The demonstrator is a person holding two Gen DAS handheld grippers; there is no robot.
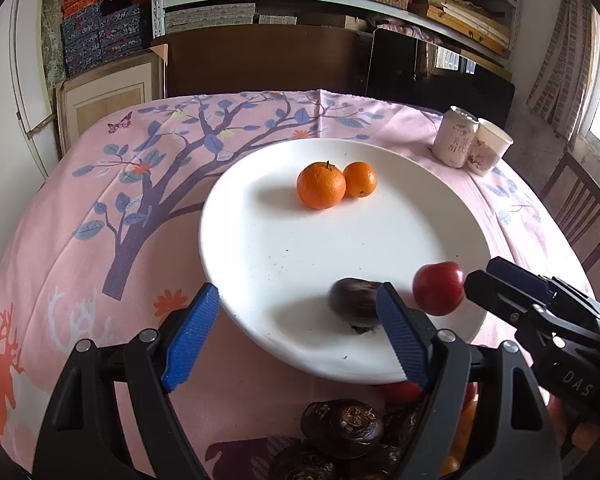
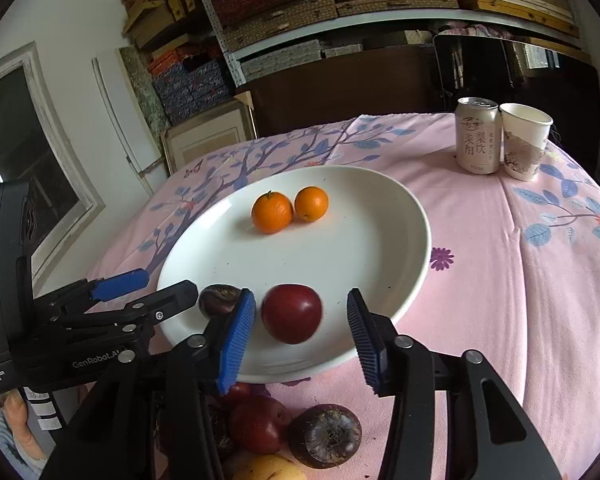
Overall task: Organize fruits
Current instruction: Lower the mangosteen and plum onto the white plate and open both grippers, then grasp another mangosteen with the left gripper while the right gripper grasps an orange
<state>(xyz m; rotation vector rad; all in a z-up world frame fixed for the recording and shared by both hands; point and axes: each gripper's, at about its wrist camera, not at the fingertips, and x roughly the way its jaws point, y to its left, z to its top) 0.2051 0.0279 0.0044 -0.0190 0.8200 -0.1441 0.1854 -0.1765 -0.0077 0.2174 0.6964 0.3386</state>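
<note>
A white plate (image 1: 260, 248) lies on the pink tablecloth with two oranges (image 1: 321, 185) at its far side. A dark brown fruit (image 1: 354, 300) rests on the plate's near part, just beside the right pad of my left gripper (image 1: 296, 332), which stands open and empty. In the right wrist view, a red fruit (image 2: 292, 318), slightly blurred, is over the plate's near rim between the pads of my right gripper (image 2: 302, 336). There is a gap on both sides, so the jaws are open. The left gripper (image 2: 160, 284) shows at the left there, with the dark fruit (image 2: 220, 300) past its tip.
A heap of dark, red and yellow fruits (image 2: 284, 432) lies on the cloth just in front of the plate. A drink can (image 2: 479, 136) and a paper cup (image 2: 524, 140) stand at the far right. A wooden chair (image 1: 580, 208) stands right of the table, and shelves behind it.
</note>
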